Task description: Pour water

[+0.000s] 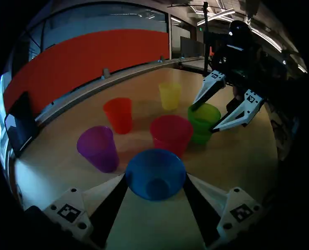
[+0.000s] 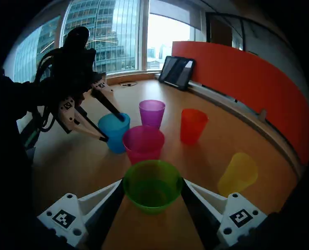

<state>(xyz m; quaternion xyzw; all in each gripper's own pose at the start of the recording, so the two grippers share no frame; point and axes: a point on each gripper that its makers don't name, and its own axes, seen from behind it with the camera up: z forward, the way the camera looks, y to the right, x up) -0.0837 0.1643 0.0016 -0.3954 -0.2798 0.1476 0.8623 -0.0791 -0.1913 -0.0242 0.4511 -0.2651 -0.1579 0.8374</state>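
A blue cup (image 1: 156, 185) stands upright between the fingers of my left gripper (image 1: 155, 176), which press on both of its sides. The right gripper view shows the same grip from afar: the left gripper (image 2: 113, 129) clamps the blue cup (image 2: 113, 141) on the wooden table (image 2: 71, 166). My right gripper (image 2: 152, 181) is shut on a green cup (image 2: 153, 191), also upright. In the left gripper view the right gripper (image 1: 203, 119) holds the green cup (image 1: 202, 125) at the far right. I cannot tell whether either cup holds water.
A red cup (image 1: 171, 133) stands between the two held cups. A purple cup (image 1: 98, 148), an orange cup (image 1: 118, 114) and a yellow cup (image 1: 170, 95) stand around it. A tablet (image 2: 177, 71) leans at the table's edge by an orange wall panel (image 1: 92, 54).
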